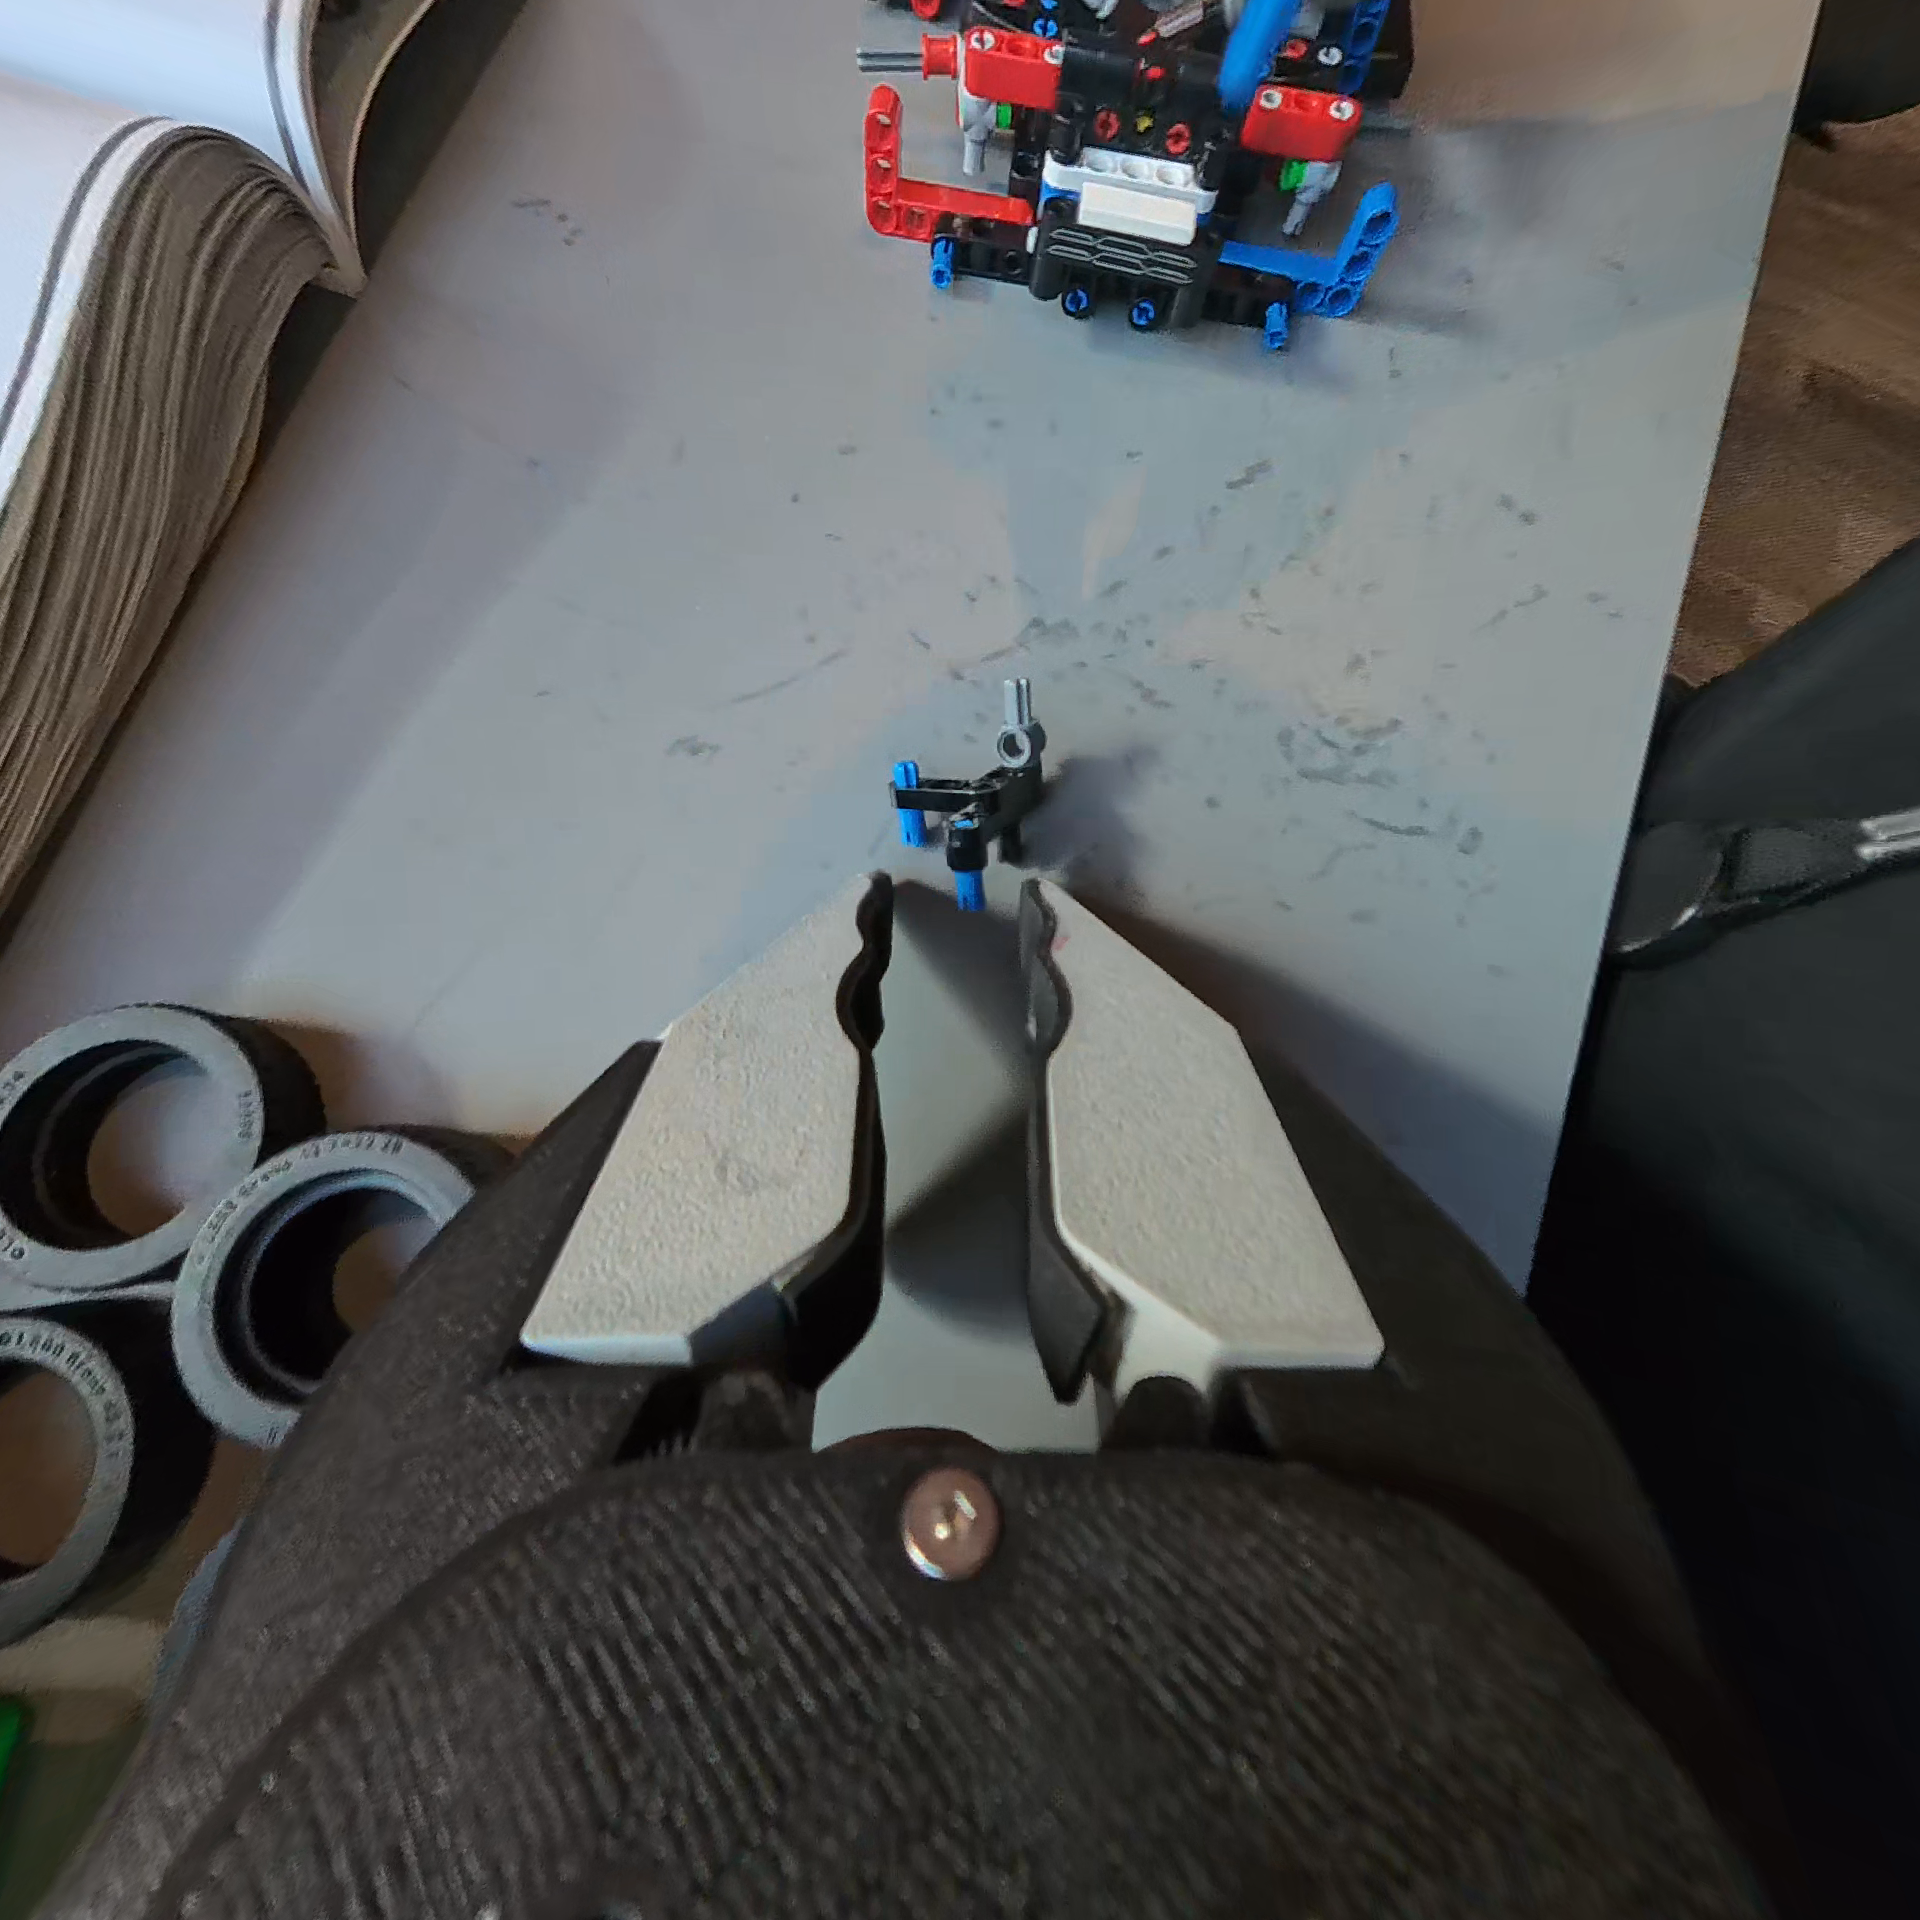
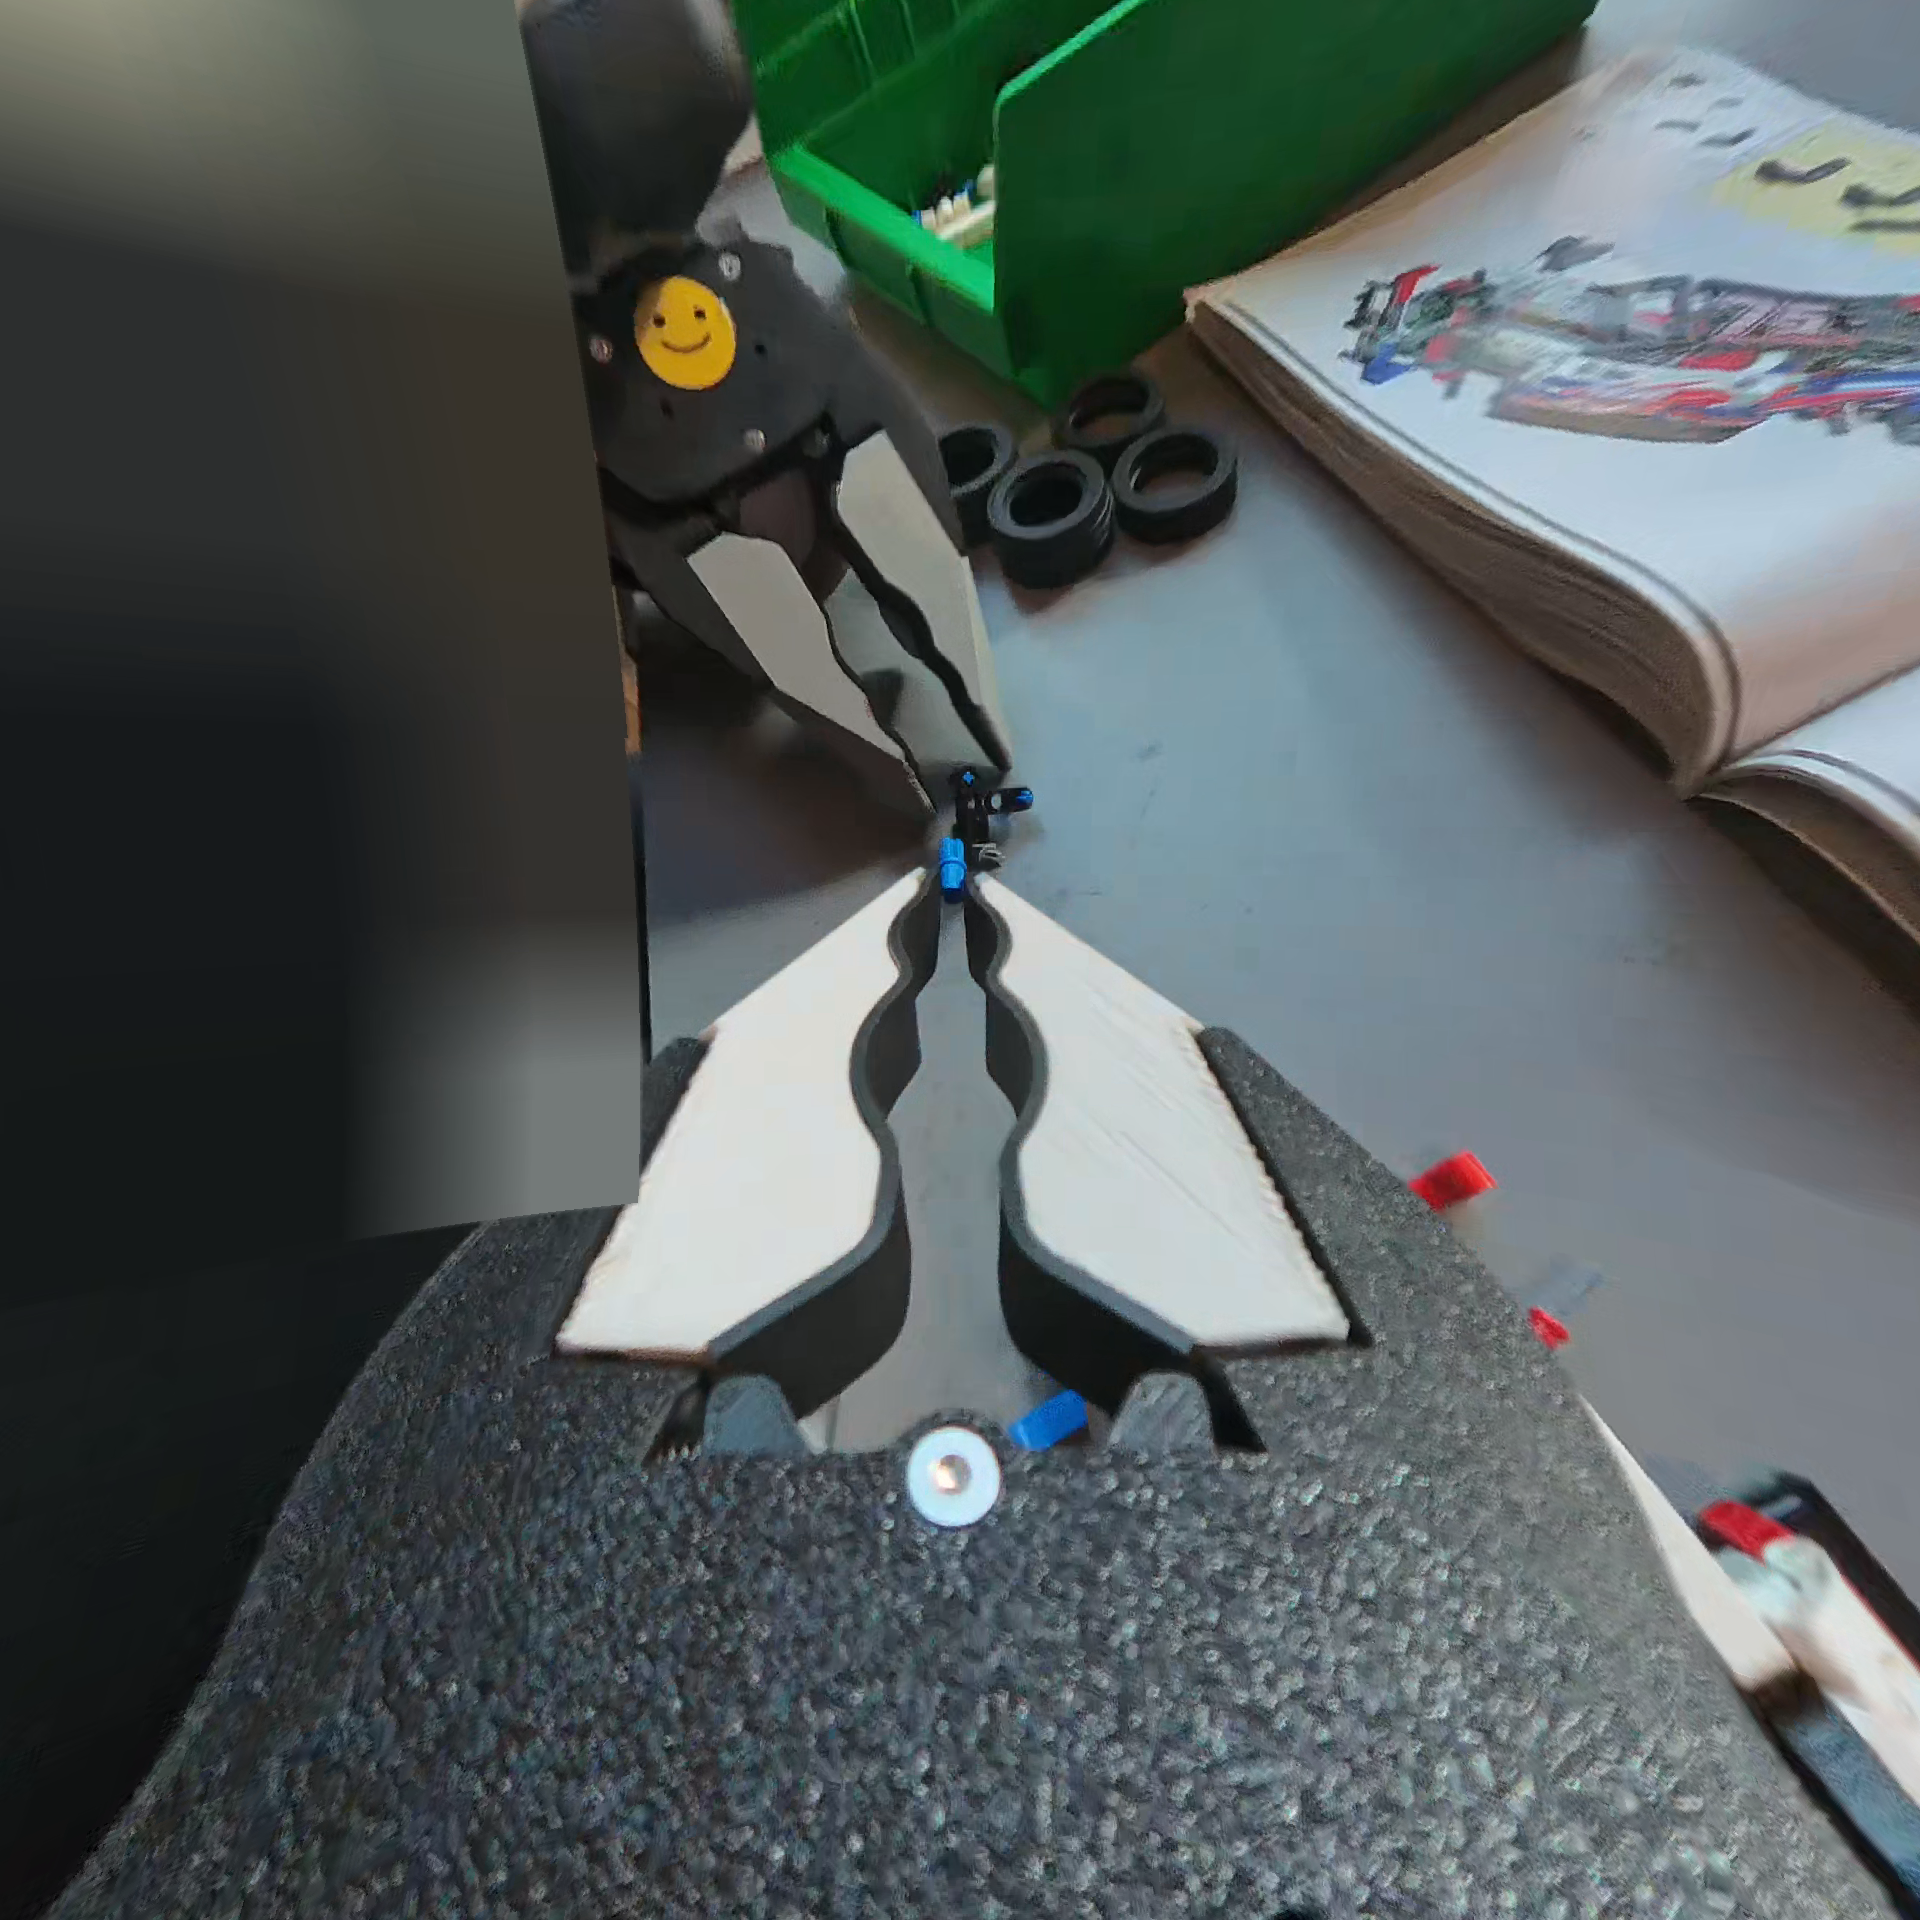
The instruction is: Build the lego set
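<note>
A small black sub-assembly (image 1: pixel 966 800) with blue pins and a grey connector lies on the grey table (image 1: pixel 623 623). My left gripper (image 1: pixel 954 888) is open, with its tips just short of the sub-assembly and one blue pin at their gap. The partly built red, blue and black car (image 1: pixel 1122 177) stands at the far end of the table. My right gripper (image 2: pixel 951 883) is shut on a blue pin (image 2: pixel 951 868), held next to the sub-assembly (image 2: pixel 982 805). The left gripper (image 2: pixel 961 774) faces it from the other side.
Several black tyres (image 1: pixel 156 1195) lie beside my left gripper; they also show in the right wrist view (image 2: pixel 1101 478). An open instruction book (image 2: pixel 1558 416) lies to the side and a green parts bin (image 2: pixel 1039 156) stands behind it. Loose red pieces (image 2: pixel 1449 1179) lie nearby. Left tips to right tips: about 12 centimetres.
</note>
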Motion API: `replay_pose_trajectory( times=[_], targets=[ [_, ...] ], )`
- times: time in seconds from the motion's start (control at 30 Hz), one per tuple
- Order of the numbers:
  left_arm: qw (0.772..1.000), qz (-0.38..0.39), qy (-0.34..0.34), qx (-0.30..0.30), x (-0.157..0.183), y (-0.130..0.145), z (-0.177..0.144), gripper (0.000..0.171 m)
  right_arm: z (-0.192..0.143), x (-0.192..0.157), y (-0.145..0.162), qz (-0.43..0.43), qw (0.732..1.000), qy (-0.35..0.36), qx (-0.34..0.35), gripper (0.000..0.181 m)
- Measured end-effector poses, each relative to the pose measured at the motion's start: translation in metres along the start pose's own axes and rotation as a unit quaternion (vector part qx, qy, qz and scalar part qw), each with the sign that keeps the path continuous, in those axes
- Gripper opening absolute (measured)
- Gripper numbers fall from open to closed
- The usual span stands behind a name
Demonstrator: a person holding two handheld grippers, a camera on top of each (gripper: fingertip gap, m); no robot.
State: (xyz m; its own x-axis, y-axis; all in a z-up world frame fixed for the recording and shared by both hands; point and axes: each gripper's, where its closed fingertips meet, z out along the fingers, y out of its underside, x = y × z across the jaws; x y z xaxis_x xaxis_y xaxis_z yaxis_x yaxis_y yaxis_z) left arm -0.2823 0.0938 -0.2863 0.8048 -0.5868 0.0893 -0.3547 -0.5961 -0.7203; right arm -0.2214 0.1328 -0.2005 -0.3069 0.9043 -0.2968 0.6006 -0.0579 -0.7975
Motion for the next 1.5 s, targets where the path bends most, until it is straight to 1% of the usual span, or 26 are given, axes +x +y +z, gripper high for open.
replay_pose_trajectory(
  times=[0.1,0.17,0.23,0.33,0.4,0.53,0.7,1.5],
  targets=[
    [1.000,0.001,0.022,0.000,0.002,-0.002,0.003,0.019,0.032,0.000,0.010,-0.019,0.998,0.012,-0.053,0.004],
    [0.999,-0.003,0.042,-0.001,0.004,-0.003,0.004,0.015,0.047,-0.002,0.010,-0.033,0.997,0.014,-0.067,0.004],
    [0.998,-0.010,0.055,-0.006,0.004,-0.003,0.005,0.005,0.057,0.001,0.013,-0.043,0.995,0.022,-0.089,0.003],
    [0.998,0.004,0.064,-0.007,0.006,-0.004,0.007,0.004,0.068,0.006,0.022,-0.049,0.991,0.029,-0.119,0.003],
    [0.997,0.023,0.072,-0.009,0.010,-0.005,0.008,0.004,0.073,0.005,0.024,-0.046,0.991,0.026,-0.122,0.003],
    [0.996,0.040,0.074,-0.009,0.009,-0.005,0.009,0.004,0.076,0.001,0.028,-0.039,0.991,0.017,-0.131,0.003],
    [0.995,0.061,0.080,-0.011,0.009,-0.006,0.009,0.004,0.072,0.007,0.028,-0.040,0.990,0.024,-0.135,0.003],
    [0.994,0.061,0.091,-0.011,0.010,-0.006,0.010,0.004,0.075,0.005,0.031,-0.093,0.984,0.021,-0.149,0.003]
  ],
)
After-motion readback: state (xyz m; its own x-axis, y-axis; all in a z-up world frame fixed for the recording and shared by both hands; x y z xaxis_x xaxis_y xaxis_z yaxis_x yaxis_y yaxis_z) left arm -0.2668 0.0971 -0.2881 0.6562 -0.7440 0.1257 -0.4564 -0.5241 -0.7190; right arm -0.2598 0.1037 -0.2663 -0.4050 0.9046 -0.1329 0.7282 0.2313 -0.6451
